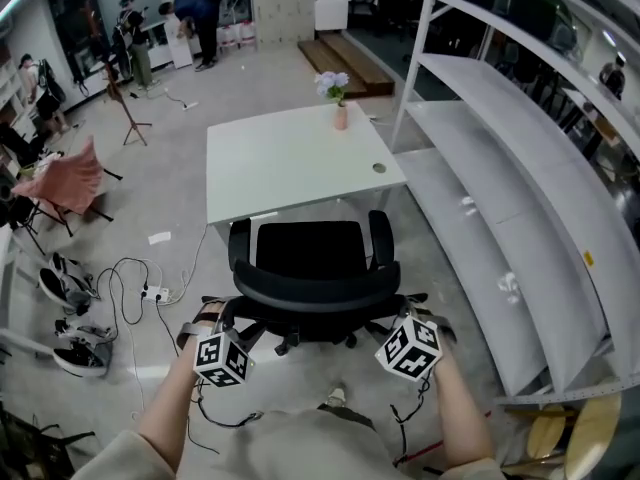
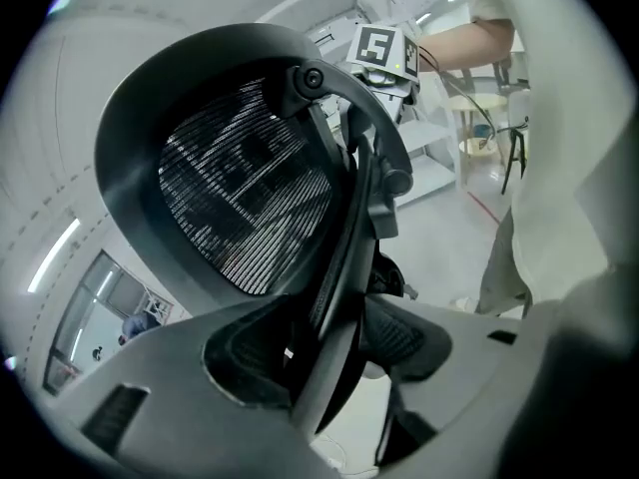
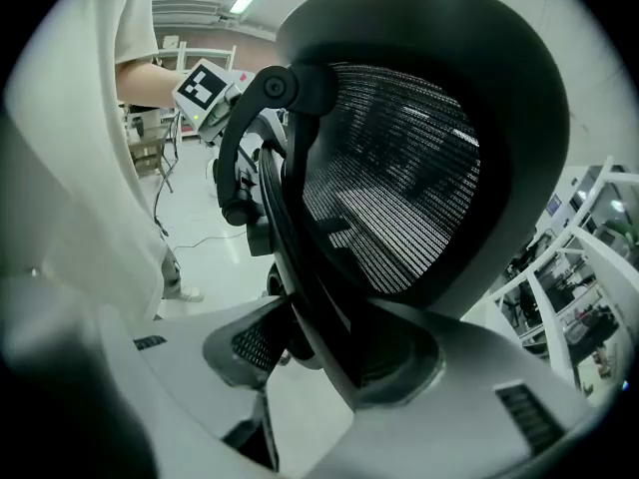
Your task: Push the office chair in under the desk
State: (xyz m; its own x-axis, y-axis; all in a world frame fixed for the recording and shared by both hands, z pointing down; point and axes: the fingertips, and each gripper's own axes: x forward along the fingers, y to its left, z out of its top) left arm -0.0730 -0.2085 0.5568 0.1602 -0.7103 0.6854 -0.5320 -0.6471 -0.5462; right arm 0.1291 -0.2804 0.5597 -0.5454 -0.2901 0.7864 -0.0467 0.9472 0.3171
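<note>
Grey workshop floor (image 1: 170, 198) spread around me, with loose cables (image 1: 130, 278) lying well off to the left of my left tongs (image 2: 329, 347). The left tongs were clamped on the left rim of the office chair (image 1: 310, 268) backrest. The chair stood directly ahead of both tongs. Its seat front was at the near edge of the white desk (image 1: 290, 158), and its bulk was outside the desk. My right tongs (image 3: 324, 352), jaws set wide, gripped the right rim of the backrest. White shelving (image 1: 500, 198) ran beyond the right tongs.
</note>
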